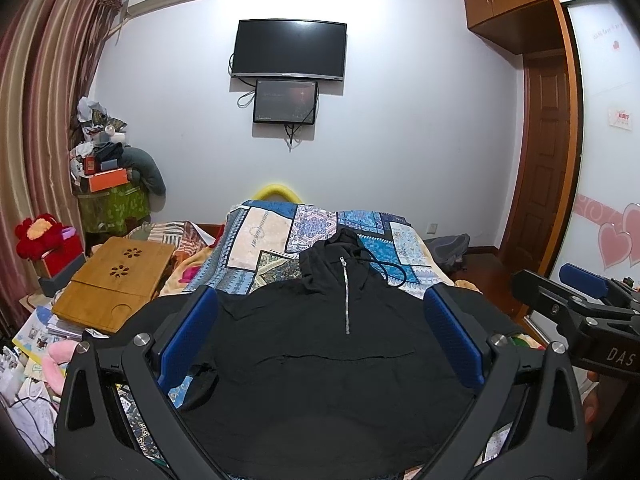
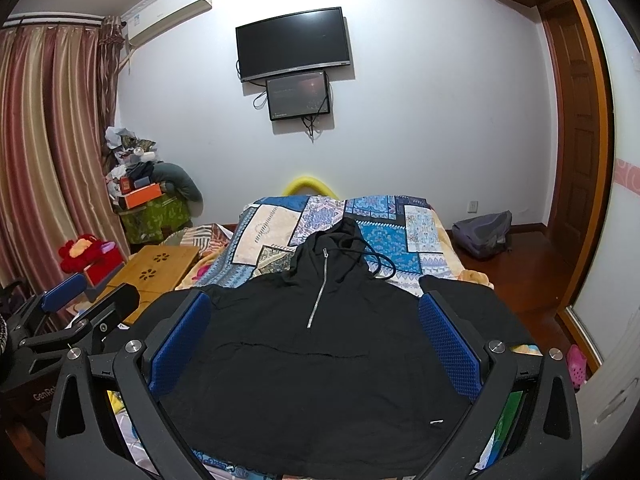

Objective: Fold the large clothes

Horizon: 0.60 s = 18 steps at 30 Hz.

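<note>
A black hooded pullover (image 1: 320, 360) with a silver half zip lies spread flat, front up, on the bed, hood toward the far wall; it also shows in the right wrist view (image 2: 320, 360). My left gripper (image 1: 320, 332) is open and empty, hovering above the pullover's lower front. My right gripper (image 2: 316, 336) is open and empty too, held above the same area. The right gripper shows at the right edge of the left wrist view (image 1: 576, 300), and the left gripper at the left edge of the right wrist view (image 2: 80, 304).
The bed has a blue patchwork cover (image 1: 272, 240). A bamboo lap tray (image 1: 116, 280) and clutter lie to the left. A grey backpack (image 2: 484, 232) sits on the floor at right. A TV (image 1: 290, 50) hangs on the far wall.
</note>
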Tool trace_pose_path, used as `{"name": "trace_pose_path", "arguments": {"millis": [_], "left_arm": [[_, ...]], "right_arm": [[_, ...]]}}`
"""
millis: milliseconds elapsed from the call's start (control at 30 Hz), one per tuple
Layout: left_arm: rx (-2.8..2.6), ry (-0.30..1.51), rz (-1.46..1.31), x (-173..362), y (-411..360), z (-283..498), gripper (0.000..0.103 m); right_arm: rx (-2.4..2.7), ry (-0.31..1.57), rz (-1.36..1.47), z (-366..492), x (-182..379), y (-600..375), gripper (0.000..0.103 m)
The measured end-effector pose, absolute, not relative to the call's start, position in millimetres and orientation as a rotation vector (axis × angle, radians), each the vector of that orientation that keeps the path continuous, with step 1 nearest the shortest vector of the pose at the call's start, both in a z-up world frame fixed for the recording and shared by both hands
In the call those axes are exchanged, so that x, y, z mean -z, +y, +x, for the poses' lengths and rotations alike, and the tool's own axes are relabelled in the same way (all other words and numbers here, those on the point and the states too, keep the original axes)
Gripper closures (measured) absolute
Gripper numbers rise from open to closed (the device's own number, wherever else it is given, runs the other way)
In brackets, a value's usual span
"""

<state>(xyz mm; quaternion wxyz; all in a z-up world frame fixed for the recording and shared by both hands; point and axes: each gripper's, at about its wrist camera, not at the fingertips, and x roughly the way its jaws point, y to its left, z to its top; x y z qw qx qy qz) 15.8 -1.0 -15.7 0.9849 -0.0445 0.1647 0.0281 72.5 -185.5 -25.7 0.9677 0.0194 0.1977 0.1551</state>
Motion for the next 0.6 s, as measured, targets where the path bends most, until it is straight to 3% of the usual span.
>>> {"name": "trace_pose_path", "arguments": {"millis": [600], "left_arm": [[-0.16,0.361,-0.111,25.3,47.2,46.5,0.0]], "right_arm": [[-0.305,0.457,0.031,101.4,38.9,-176.6,0.0]]}}
